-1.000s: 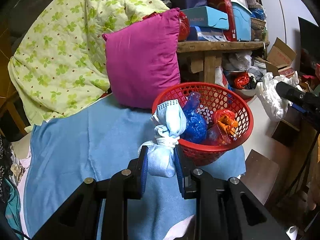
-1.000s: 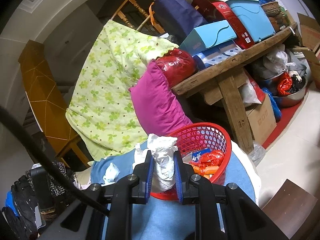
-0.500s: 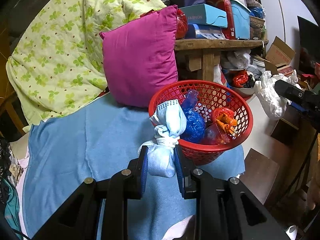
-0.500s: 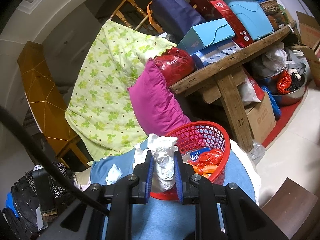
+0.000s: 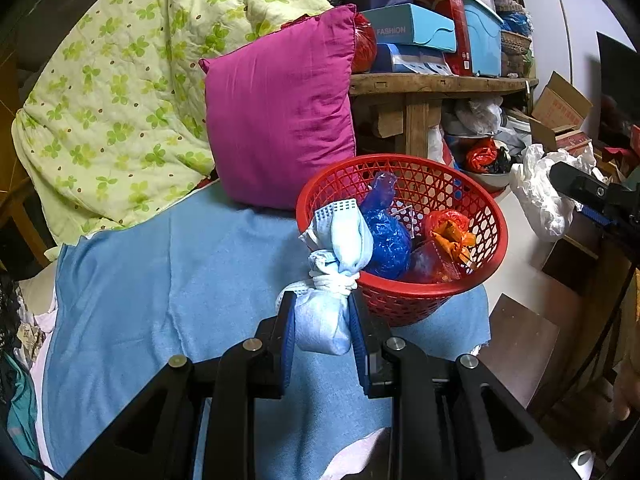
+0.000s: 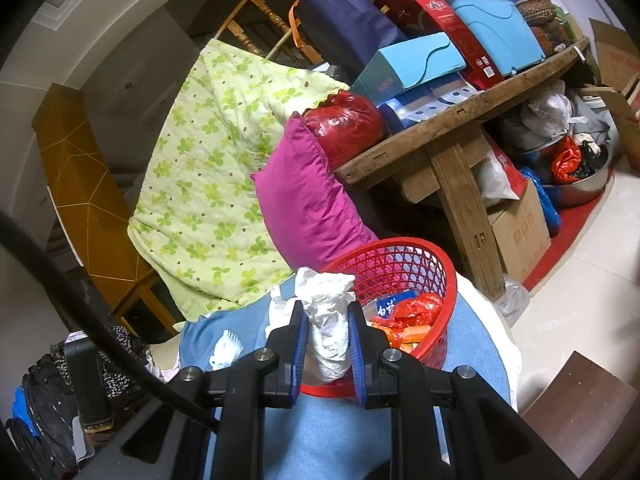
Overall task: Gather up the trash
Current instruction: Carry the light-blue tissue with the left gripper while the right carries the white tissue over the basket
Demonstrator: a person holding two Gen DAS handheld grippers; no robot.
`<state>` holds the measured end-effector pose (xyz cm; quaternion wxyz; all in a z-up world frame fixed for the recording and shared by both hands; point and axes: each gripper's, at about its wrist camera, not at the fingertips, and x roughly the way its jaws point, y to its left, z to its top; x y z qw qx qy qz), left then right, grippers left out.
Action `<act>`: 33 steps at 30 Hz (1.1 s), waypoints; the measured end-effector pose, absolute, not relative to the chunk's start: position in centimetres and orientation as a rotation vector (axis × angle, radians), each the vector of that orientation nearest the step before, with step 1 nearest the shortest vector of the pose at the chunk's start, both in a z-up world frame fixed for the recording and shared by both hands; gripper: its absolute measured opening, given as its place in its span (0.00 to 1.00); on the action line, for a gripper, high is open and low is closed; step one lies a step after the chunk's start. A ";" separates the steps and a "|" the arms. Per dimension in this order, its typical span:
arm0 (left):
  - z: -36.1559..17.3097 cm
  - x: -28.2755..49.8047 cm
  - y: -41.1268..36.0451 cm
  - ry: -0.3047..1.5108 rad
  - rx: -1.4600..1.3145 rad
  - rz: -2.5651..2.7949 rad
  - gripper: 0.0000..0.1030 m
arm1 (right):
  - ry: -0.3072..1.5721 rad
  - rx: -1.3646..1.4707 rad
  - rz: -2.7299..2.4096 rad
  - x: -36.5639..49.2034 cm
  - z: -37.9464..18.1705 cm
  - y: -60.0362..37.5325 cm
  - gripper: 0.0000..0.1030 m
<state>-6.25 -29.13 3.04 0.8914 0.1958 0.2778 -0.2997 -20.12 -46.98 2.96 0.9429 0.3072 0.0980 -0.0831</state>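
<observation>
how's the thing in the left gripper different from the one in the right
The left gripper holds a light blue face mask knotted into a tight bundle; the right gripper holds loose, crumpled white paper. The mask is smooth cloth with a pleated edge; the paper is wrinkled and shapeless. Both are clamped upright near the red basket.

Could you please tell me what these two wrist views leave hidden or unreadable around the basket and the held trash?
- Left wrist: the red basket's bottom is buried under bags.
- Left wrist: the knotted face mask hides the near rim behind it.
- Right wrist: the white crumpled plastic and jaws hide the basket's near side.
- Right wrist: the snack wrapper's print is too small to read.
</observation>
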 end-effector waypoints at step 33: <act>3.0 -6.6 -29.4 0.569 0.413 -0.626 0.26 | 0.188 0.650 -0.166 -20.7 2.4 -47.4 0.21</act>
